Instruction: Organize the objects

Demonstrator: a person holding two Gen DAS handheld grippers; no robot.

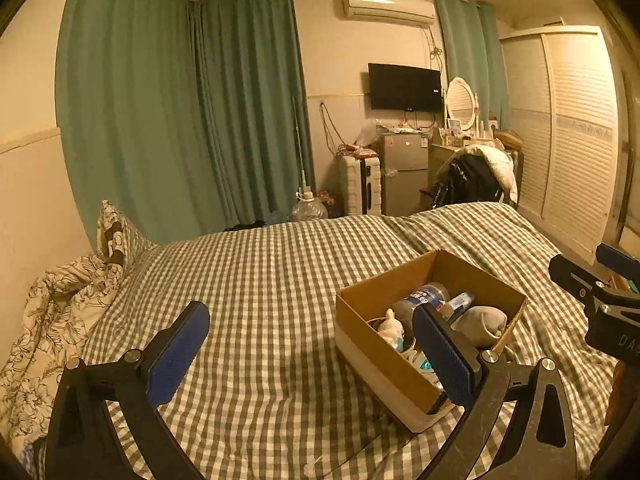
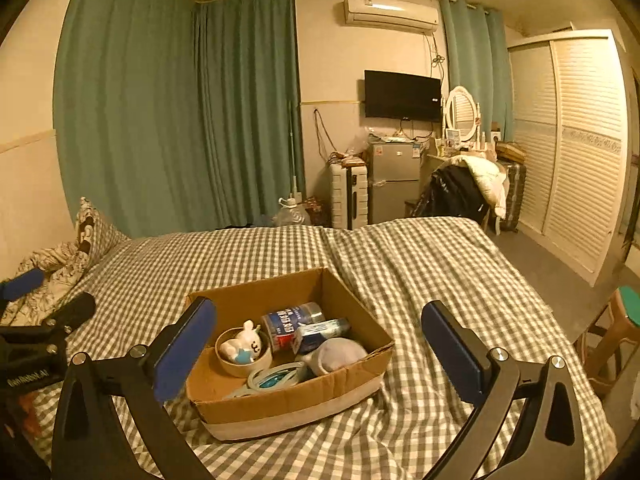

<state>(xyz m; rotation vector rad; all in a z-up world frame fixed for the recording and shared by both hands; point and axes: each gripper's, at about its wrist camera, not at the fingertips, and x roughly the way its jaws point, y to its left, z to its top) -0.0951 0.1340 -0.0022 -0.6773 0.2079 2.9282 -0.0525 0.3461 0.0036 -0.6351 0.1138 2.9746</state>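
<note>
An open cardboard box (image 2: pixel 288 400) sits on the checked bed cover. Inside lie a blue-labelled bottle (image 2: pixel 292 322), a small carton (image 2: pixel 320 334), a grey rolled cloth (image 2: pixel 340 354), a bowl holding a white toy (image 2: pixel 242 350) and a pale tape roll (image 2: pixel 276 376). My right gripper (image 2: pixel 320 344) hovers just in front of the box, open wide with nothing between its pads. My left gripper (image 1: pixel 312 348) is open too, over bare bedding left of the box (image 1: pixel 384 360). Each gripper shows at the edge of the other's view: the right gripper (image 1: pixel 600 292) and the left gripper (image 2: pixel 40 320).
The bed cover (image 1: pixel 260 280) spreads wide around the box. A pillow (image 1: pixel 116 236) and floral quilt (image 1: pixel 52 312) lie at the left. A wooden stool (image 2: pixel 616 332) stands right of the bed. A fridge (image 2: pixel 394 180), a clothes-draped chair (image 2: pixel 460 192) and a wardrobe (image 2: pixel 580 140) stand beyond.
</note>
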